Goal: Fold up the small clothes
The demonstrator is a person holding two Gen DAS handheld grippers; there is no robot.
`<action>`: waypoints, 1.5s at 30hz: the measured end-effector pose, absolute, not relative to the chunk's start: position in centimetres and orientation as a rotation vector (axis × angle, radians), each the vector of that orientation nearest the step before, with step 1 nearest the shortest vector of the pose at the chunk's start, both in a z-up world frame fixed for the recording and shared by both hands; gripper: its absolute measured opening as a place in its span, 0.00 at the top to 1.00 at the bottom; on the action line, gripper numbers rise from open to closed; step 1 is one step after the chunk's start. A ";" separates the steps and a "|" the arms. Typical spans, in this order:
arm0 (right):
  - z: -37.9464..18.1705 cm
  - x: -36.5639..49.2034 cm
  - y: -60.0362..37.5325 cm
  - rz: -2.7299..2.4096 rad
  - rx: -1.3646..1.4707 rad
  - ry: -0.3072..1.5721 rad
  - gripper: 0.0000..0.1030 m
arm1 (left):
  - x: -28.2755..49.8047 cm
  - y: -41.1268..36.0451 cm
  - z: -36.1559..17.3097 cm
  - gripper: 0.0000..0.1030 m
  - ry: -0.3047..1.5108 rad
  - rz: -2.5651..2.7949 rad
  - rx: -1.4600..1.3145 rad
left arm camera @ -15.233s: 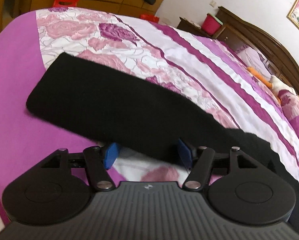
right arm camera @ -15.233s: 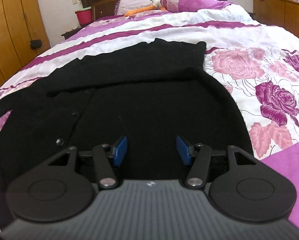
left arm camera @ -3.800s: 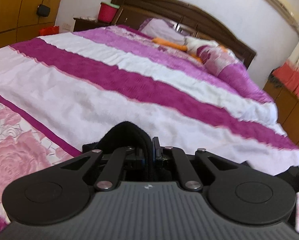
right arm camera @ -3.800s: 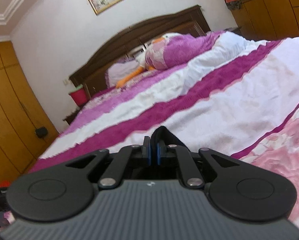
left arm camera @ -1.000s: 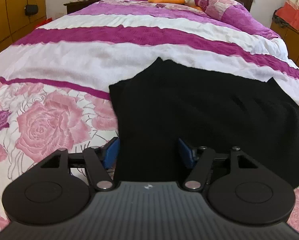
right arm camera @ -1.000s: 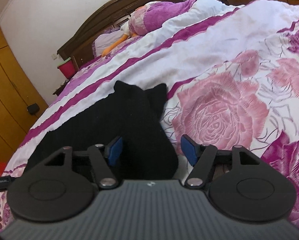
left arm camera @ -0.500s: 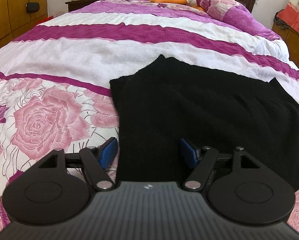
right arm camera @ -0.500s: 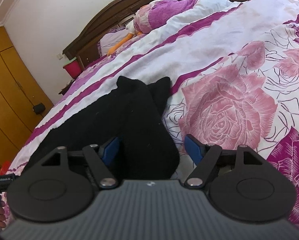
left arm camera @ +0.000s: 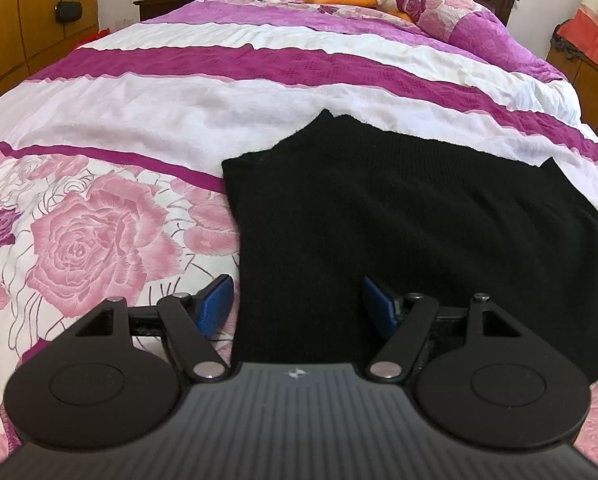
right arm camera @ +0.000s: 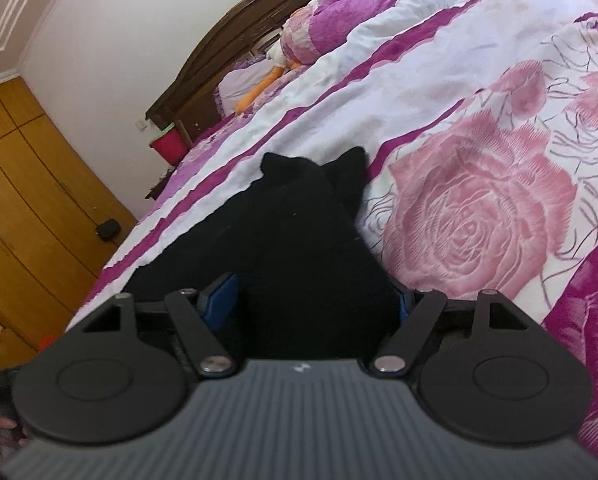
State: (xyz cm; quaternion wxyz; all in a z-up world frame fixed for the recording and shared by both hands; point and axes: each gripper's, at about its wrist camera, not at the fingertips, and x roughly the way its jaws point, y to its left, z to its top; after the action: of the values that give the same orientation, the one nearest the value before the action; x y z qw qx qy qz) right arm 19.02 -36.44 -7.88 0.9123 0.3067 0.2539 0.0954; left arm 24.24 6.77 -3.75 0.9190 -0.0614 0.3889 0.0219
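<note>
Both grippers had their jaws pressed together on black fabric 3.8 seconds ago and carried it over the bed; now that fabric is laid down and both pairs of jaws stand wide apart. Compared with 0.5 seconds ago, the left wrist view is almost the same, while the right wrist view has tilted and come lower toward the cloth. I judge that 1 fold was just finished and released, so the black garment now lies as a flat, roughly rectangular package on the floral bedspread. In the left wrist view it fills the area from 12 o'clock to 3 o'clock of the left gripper, and its left edge passes just beside the left blue pad. This gripper holds nothing; whether its pads touch the fabric I cannot tell. In the right wrist view the garment stretches toward 12 o'clock, with 2 small corners at its far end, and a rose print lies at 2 o'clock. The right gripper is also fully open and grasps nothing, but the cloth sits between its fingers. The next fold probably needs a new grasp on 1 edge.
</note>
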 end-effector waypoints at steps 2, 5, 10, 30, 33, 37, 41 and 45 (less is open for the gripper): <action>-7.8 19.0 -36.4 0.207 0.653 0.528 0.26 | 23.8 6.9 -3.4 0.27 0.795 0.044 -0.143; -7.9 19.0 -36.8 0.228 0.739 0.528 0.26 | 23.2 6.8 -2.7 0.27 0.769 0.015 -0.148; -8.3 19.6 -36.5 0.212 0.806 0.506 0.27 | 23.3 5.9 -3.3 0.27 0.783 0.016 -0.099; -9.8 20.3 -36.7 0.147 0.875 0.466 0.64 | 23.7 7.4 -3.6 0.26 0.818 0.052 -0.179; -9.7 20.7 -36.5 0.152 0.863 0.473 0.63 | 23.7 7.4 -3.6 0.25 0.829 0.063 -0.206; -9.4 21.2 -36.2 0.147 0.840 0.496 0.62 | 23.4 7.3 -3.3 0.22 0.842 0.066 -0.207; -8.9 21.7 -36.0 0.129 0.857 0.510 0.60 | 22.7 7.2 -2.8 0.21 0.846 0.071 -0.212; -8.6 21.7 -36.0 0.116 0.872 0.486 0.76 | 21.9 7.5 -2.1 0.21 0.839 0.074 -0.202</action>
State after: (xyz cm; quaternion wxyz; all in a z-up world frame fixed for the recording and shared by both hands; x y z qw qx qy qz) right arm 21.73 -36.02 -8.60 0.8764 0.4179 0.2327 0.0554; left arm 21.85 7.50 -2.11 0.9077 -0.0978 0.4066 0.0360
